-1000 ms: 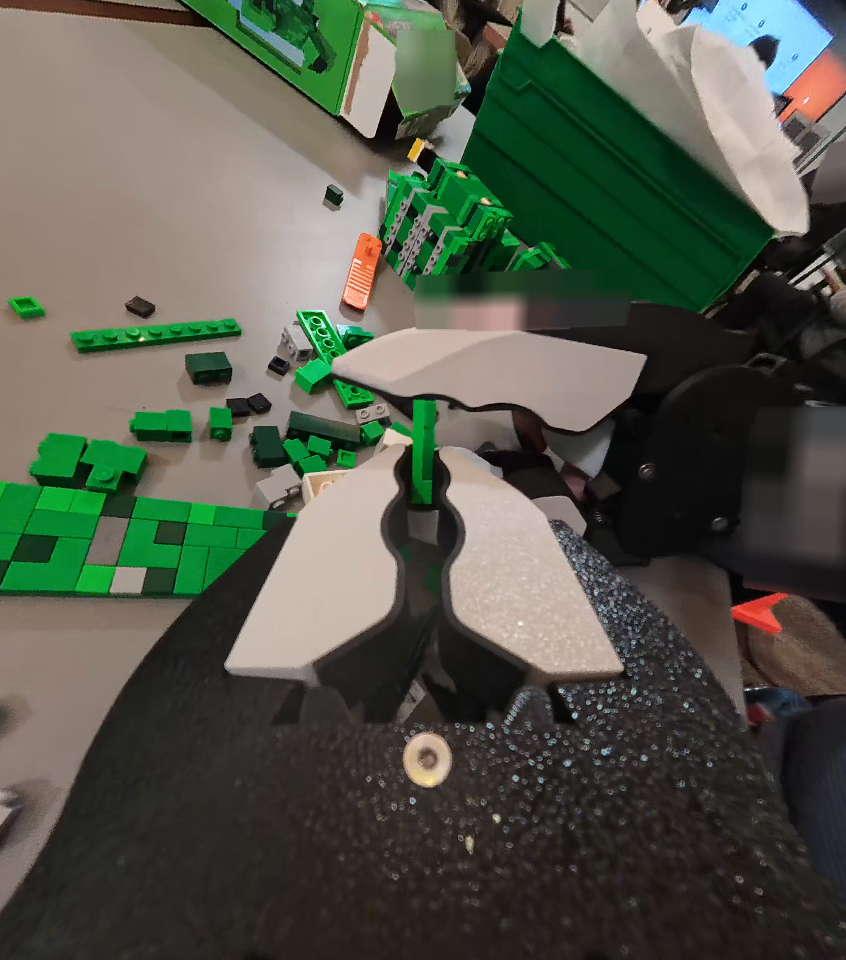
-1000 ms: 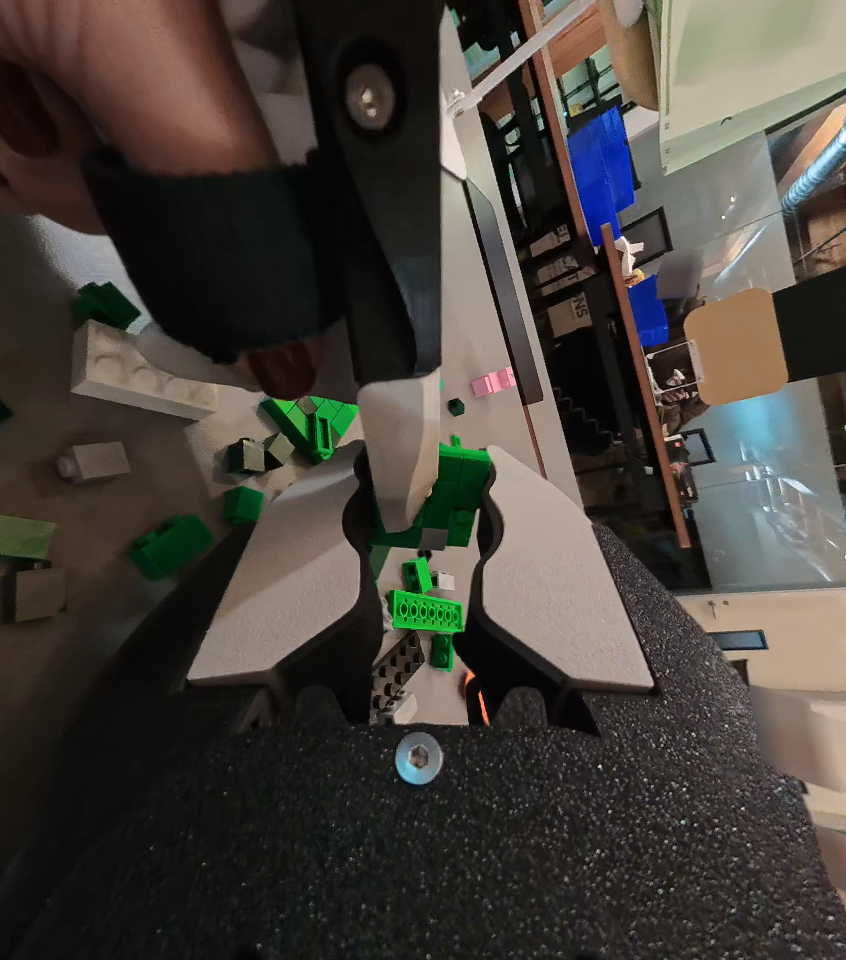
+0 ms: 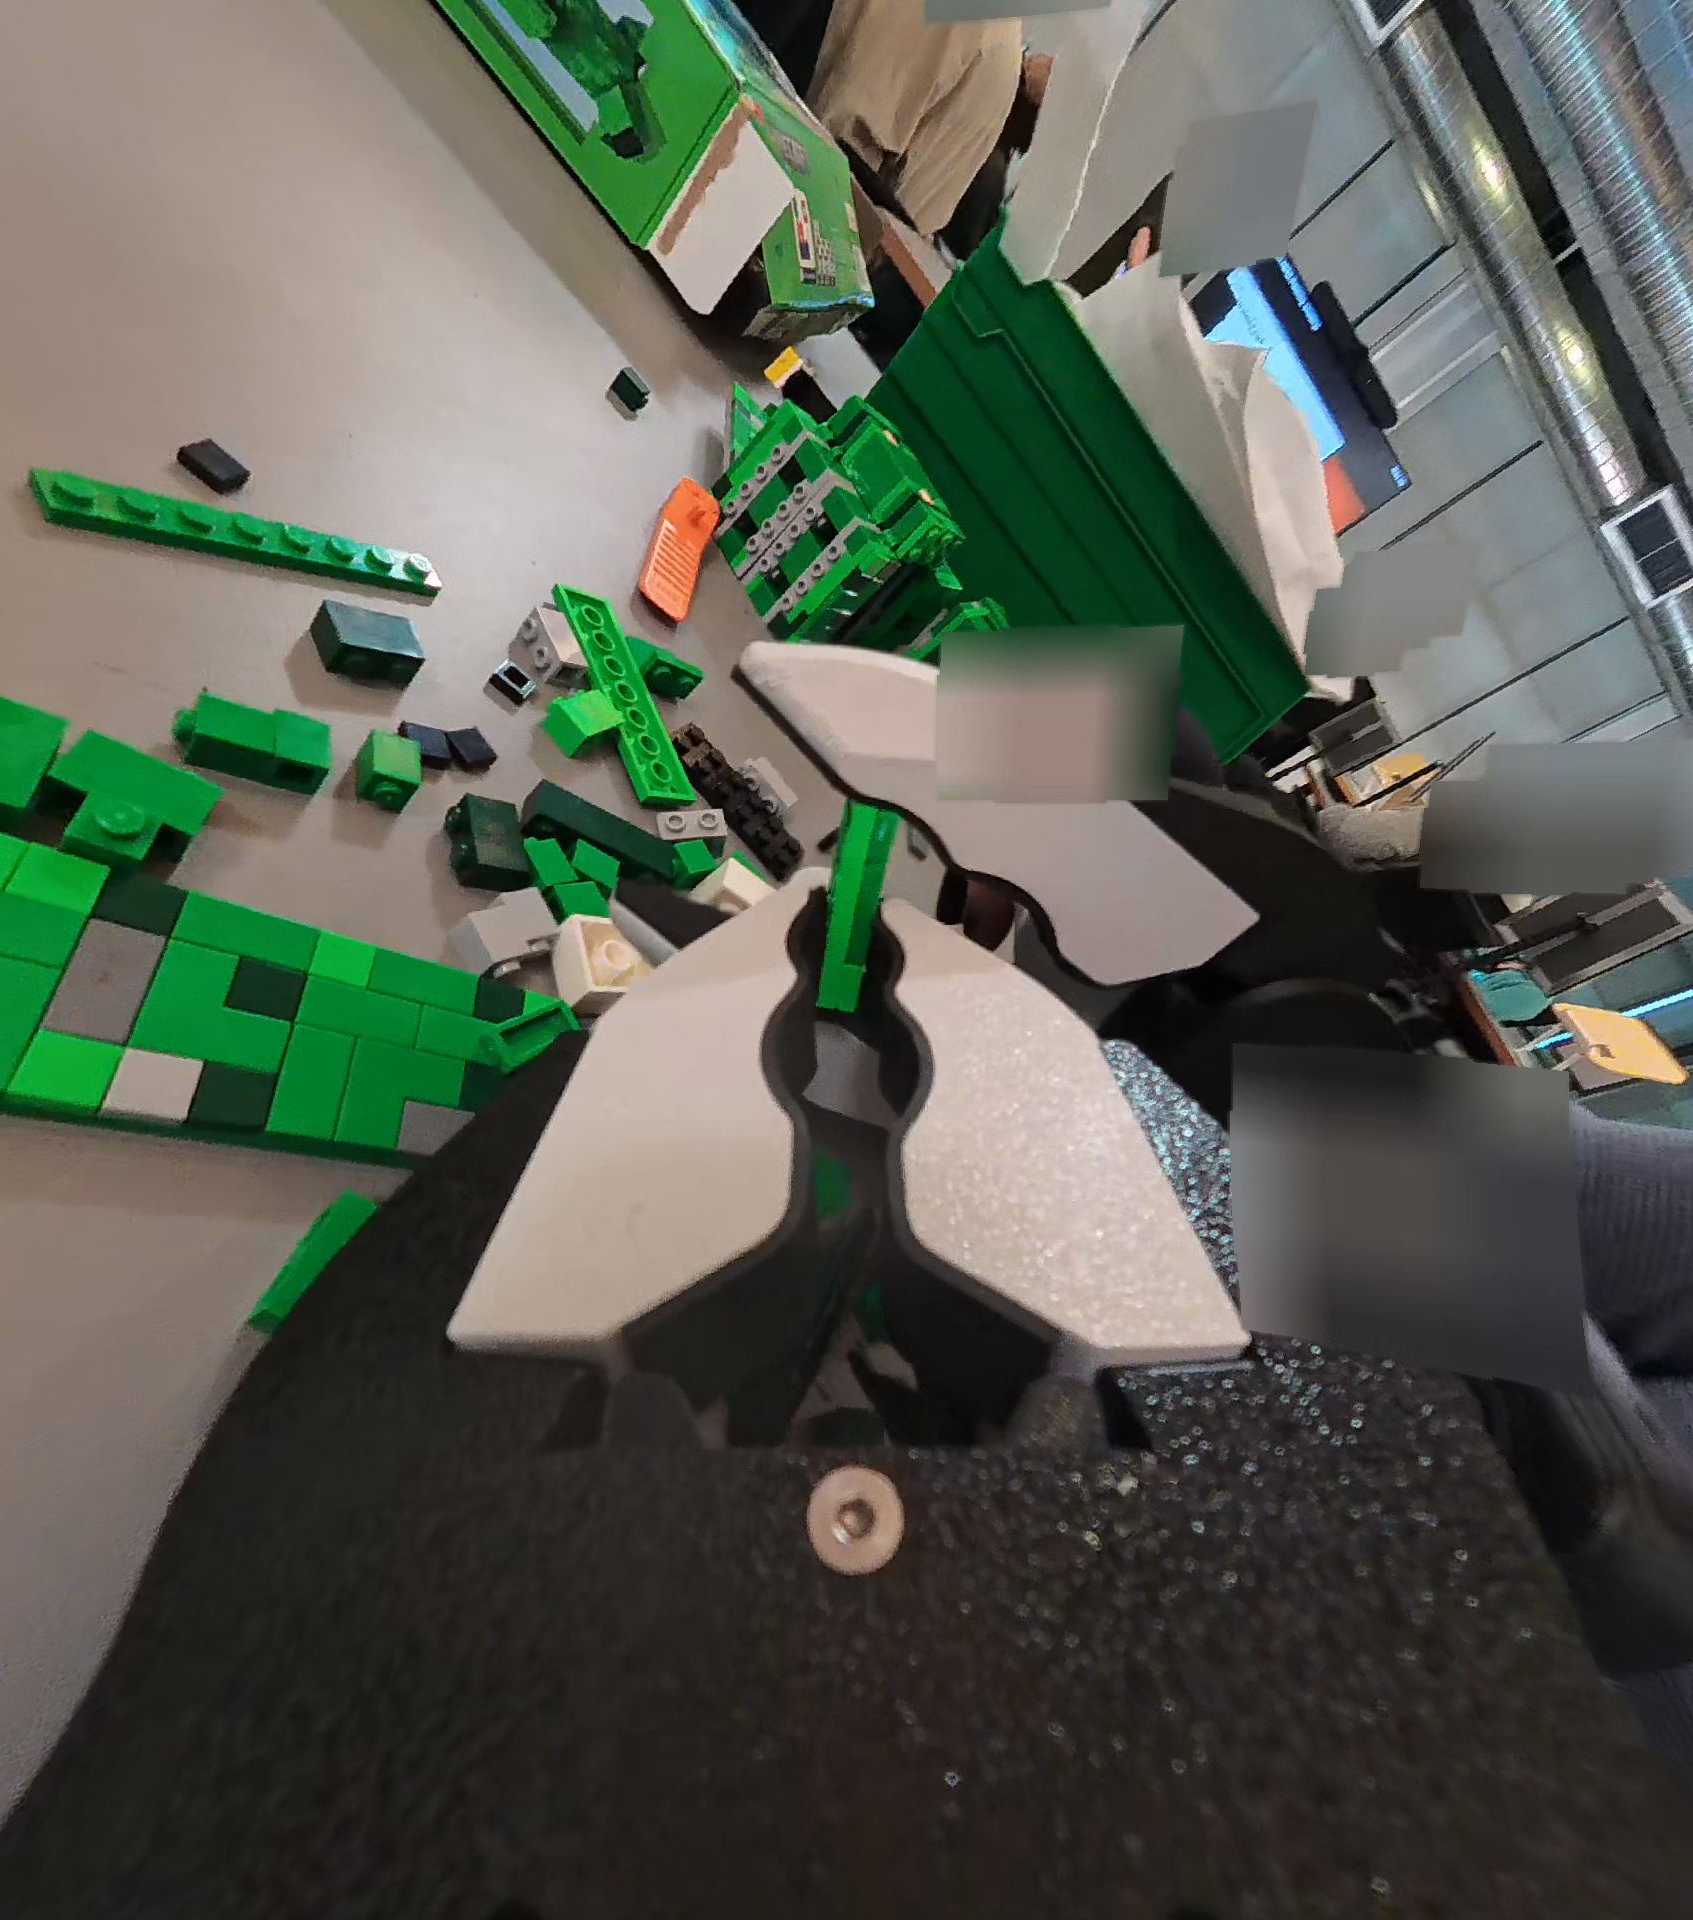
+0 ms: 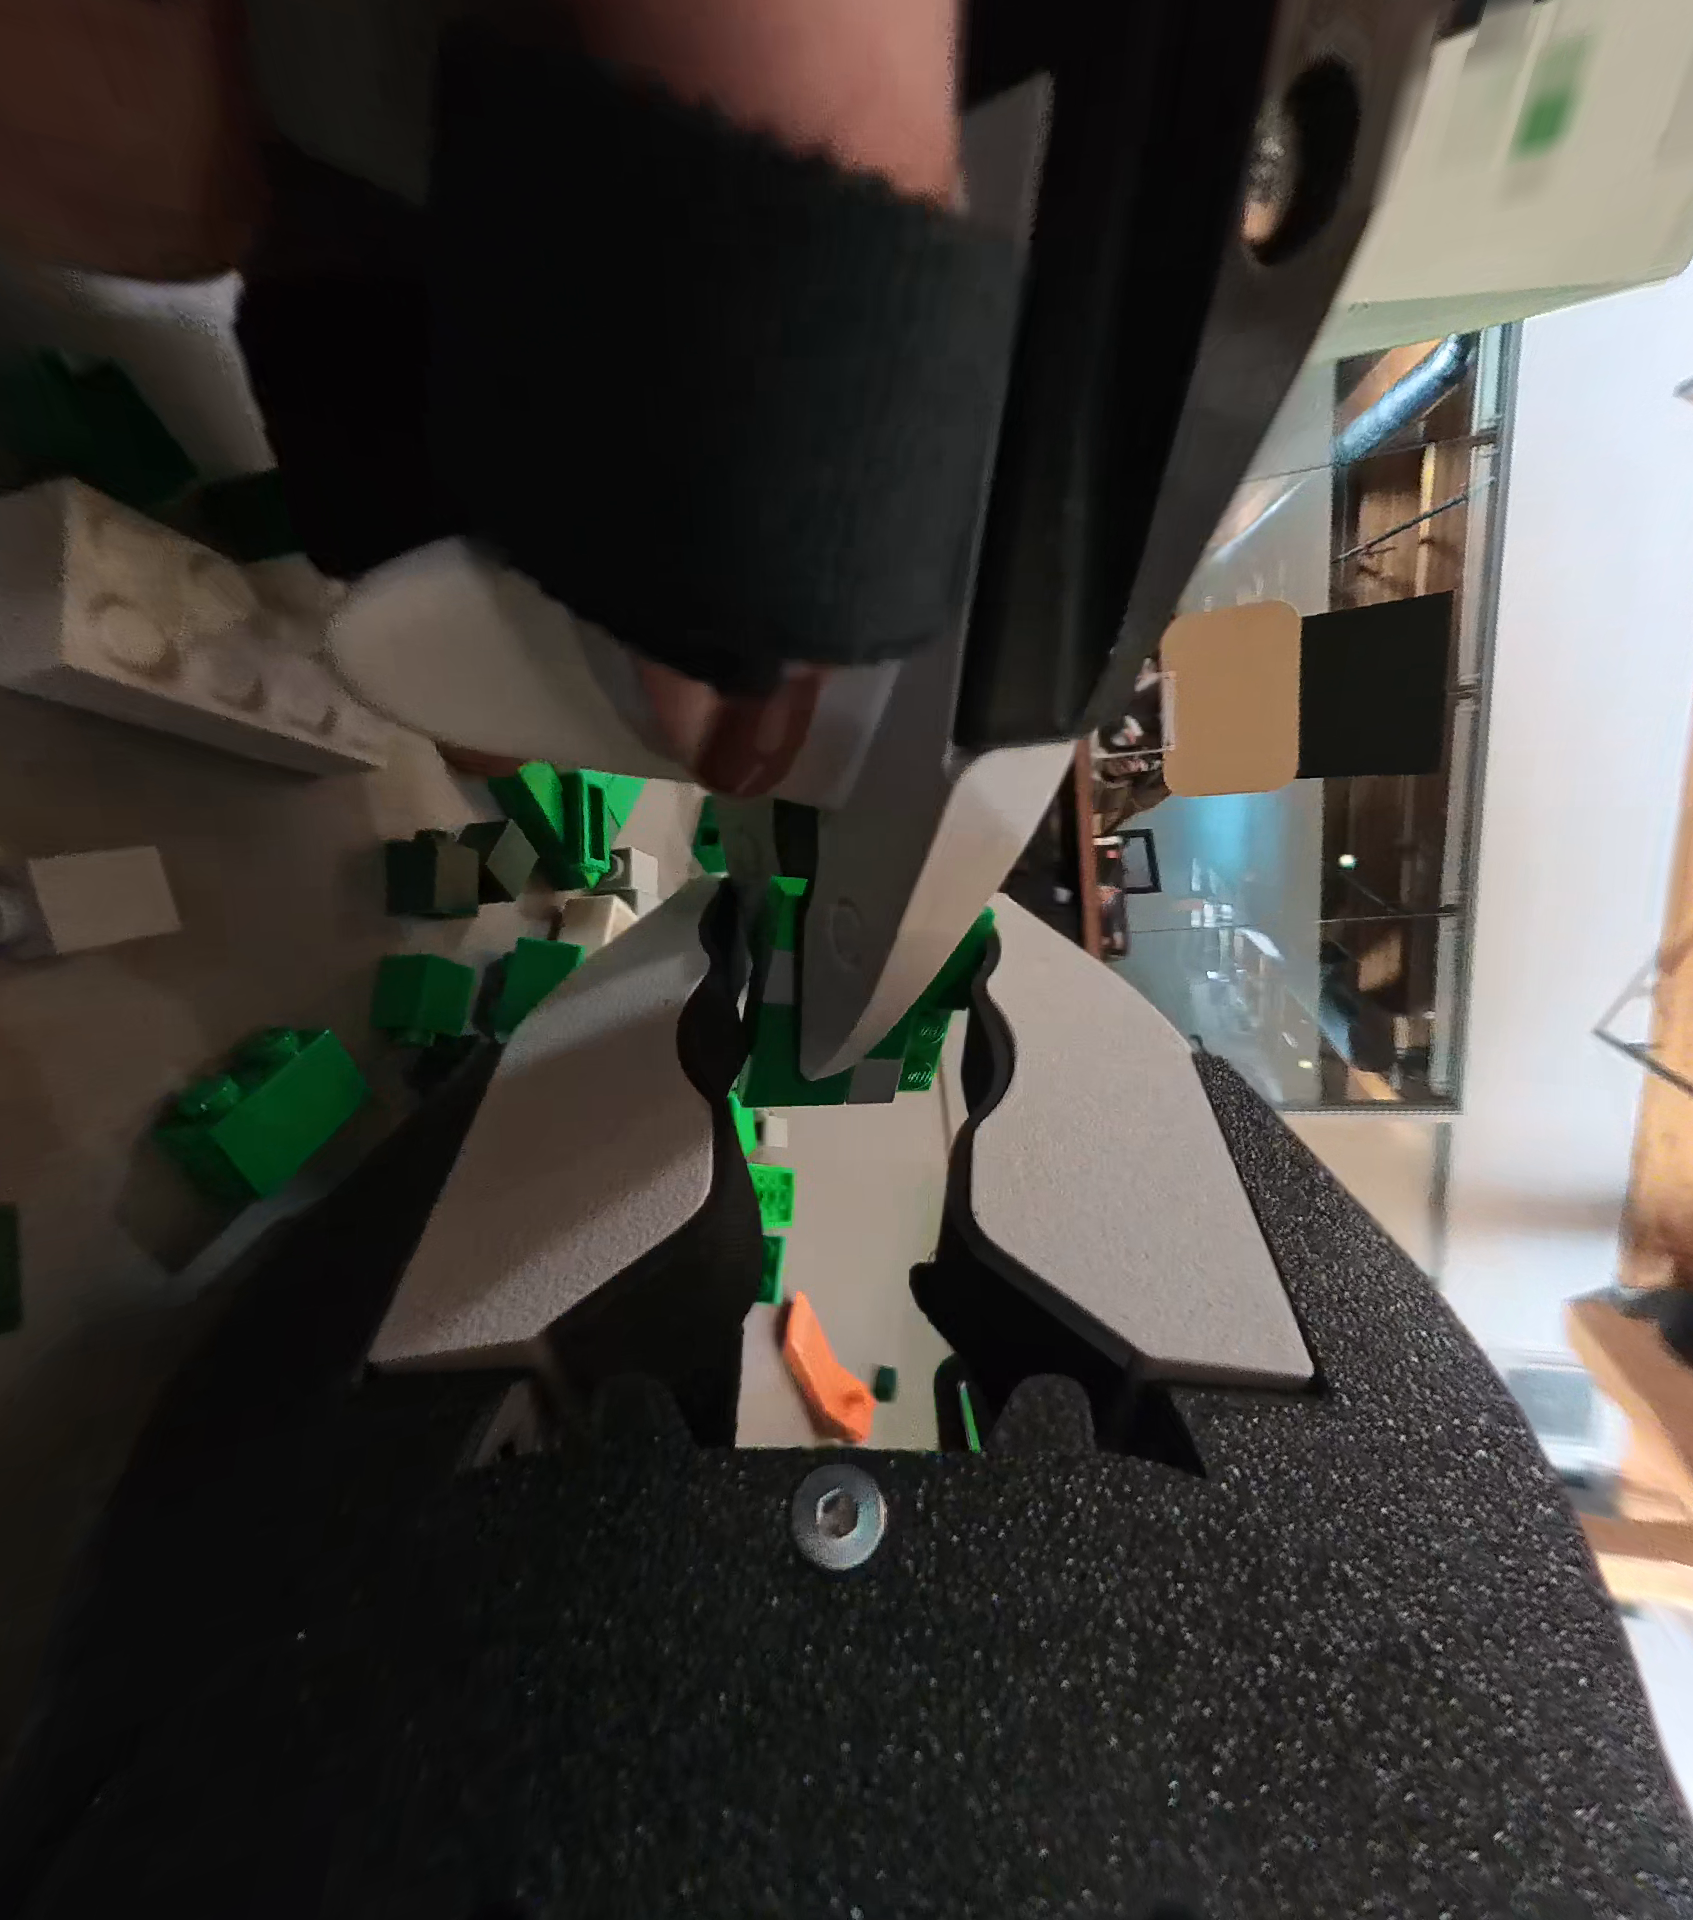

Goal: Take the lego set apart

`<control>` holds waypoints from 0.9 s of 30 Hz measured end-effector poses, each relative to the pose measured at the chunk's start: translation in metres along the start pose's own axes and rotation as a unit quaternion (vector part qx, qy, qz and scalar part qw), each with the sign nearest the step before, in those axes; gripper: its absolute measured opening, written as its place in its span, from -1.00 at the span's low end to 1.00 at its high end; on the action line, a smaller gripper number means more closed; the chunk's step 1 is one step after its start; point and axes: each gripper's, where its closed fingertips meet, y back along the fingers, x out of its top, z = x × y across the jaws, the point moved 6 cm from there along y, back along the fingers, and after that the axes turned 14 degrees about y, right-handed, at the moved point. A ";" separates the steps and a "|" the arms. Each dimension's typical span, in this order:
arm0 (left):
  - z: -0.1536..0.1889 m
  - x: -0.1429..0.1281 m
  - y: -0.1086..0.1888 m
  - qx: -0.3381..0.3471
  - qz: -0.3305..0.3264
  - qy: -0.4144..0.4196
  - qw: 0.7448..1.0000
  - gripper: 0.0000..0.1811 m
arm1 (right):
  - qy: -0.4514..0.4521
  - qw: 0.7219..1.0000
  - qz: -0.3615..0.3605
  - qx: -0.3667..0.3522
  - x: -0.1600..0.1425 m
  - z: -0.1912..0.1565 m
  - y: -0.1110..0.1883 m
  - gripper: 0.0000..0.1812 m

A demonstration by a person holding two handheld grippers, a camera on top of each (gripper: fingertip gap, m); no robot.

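Note:
A small green lego plate piece (image 3: 863, 842) is held between both grippers above the grey table (image 3: 198, 260). My left gripper (image 3: 852, 900) is shut on its thin edge. A white finger (image 3: 852, 707) of the right gripper lies across its far end. In the right wrist view my right gripper (image 4: 852, 900) is shut across the width of the same green piece (image 4: 780, 1049). One finger (image 4: 904, 914) of the left gripper crosses in front of it and hides part of it. A hand in a black fingerless glove (image 4: 665, 416) holds the left gripper.
A large green tiled plate (image 3: 146, 997) lies at the left among many loose bricks. A built green block (image 3: 821, 520), an orange separator tool (image 3: 676, 551), a green bin (image 3: 1081, 499) and a green box (image 3: 676, 135) stand farther back. A long white brick (image 4: 167, 623) lies nearby. Less than 4 cm separates the two grippers' tips. The built green block (image 3: 821, 520) is about 20 cm from both grippers' fingertips.
Both grippers have rolled and tilted while keeping hold of the green piece. The left gripper now looms larger and more slanted in the right wrist view. The table's pieces have not moved.

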 end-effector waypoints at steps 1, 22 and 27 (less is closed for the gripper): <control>0.000 0.000 0.000 0.004 -0.001 -0.010 1.000 -0.93 | -0.016 1.000 0.006 0.006 -0.001 0.000 0.000 -0.57; 0.039 0.020 0.026 -0.248 0.145 -0.091 0.954 -0.94 | -0.618 0.660 0.378 0.197 -0.033 0.064 0.038 -0.85; 0.044 0.018 0.026 -0.270 0.134 -0.108 0.947 -0.94 | -0.628 0.602 0.419 0.261 -0.029 0.063 0.041 -0.88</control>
